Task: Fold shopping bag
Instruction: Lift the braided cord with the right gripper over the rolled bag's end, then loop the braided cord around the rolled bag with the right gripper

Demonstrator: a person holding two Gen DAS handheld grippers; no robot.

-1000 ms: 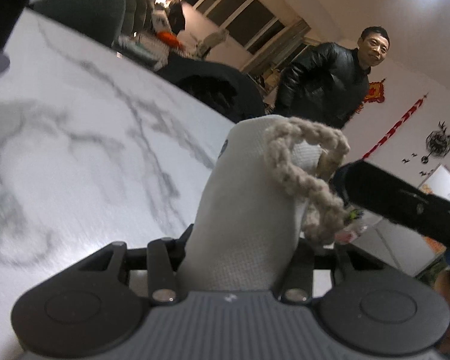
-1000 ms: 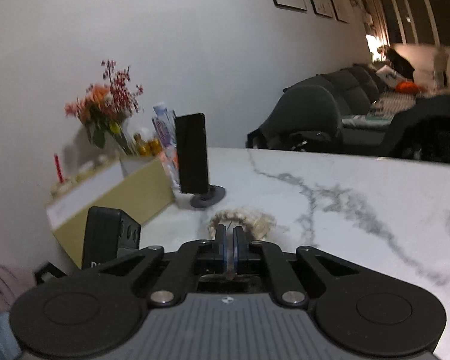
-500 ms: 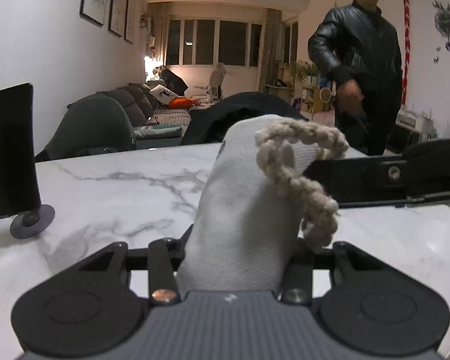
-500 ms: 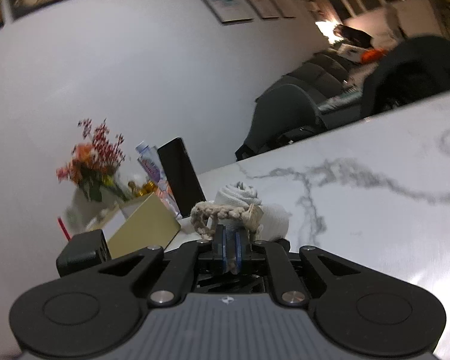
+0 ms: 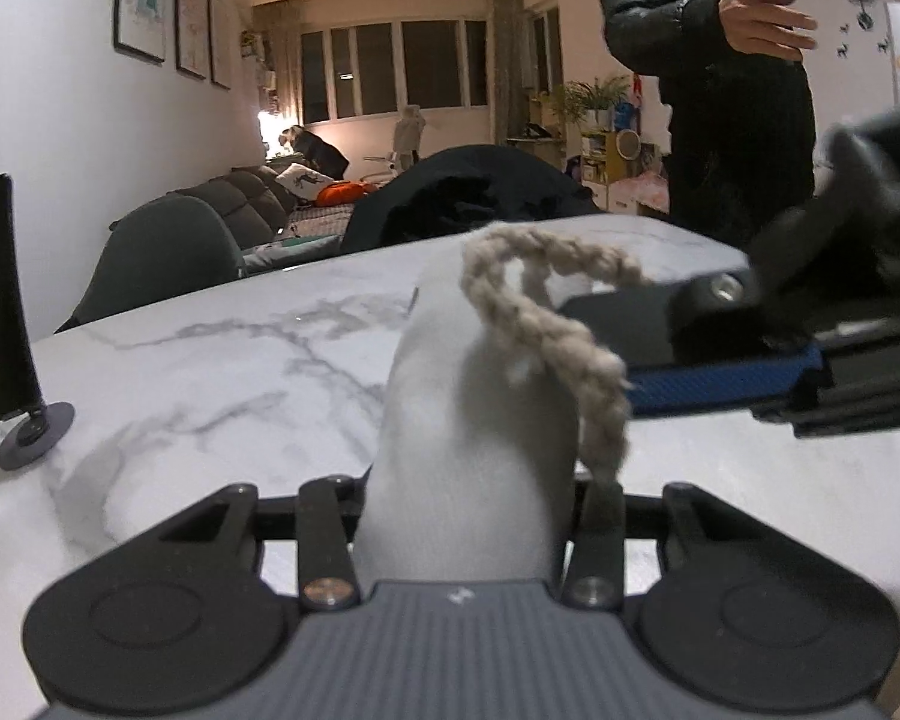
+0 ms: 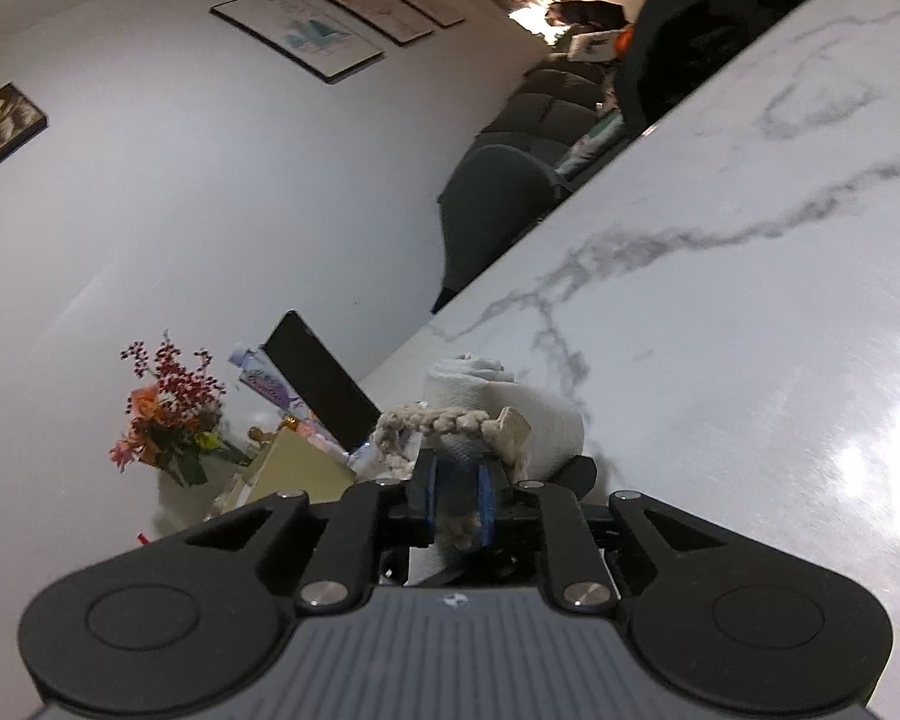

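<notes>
A: Where is the shopping bag (image 5: 468,444) in all this?

B: Rolled into a tight white bundle and held between the two tools above the marble table (image 5: 210,372). The left gripper (image 5: 468,492) has its jaws clamped around the fat body of the roll.

A: And the right one?

B: The right gripper (image 6: 457,495) comes in from the side; its blue-padded jaws stand narrow, pinching the braided rope handle (image 5: 546,324) — the cord runs straight down between the pads in the right wrist view.

A: So how far along would you call it?

B: Late, I'd judge. The folding and rolling look finished, with no loose panel of fabric showing. What seems left is the handle: it loops over the top of the roll but isn't snug around it, so it wants winding or tucking — then the bundle set down on the table
</notes>
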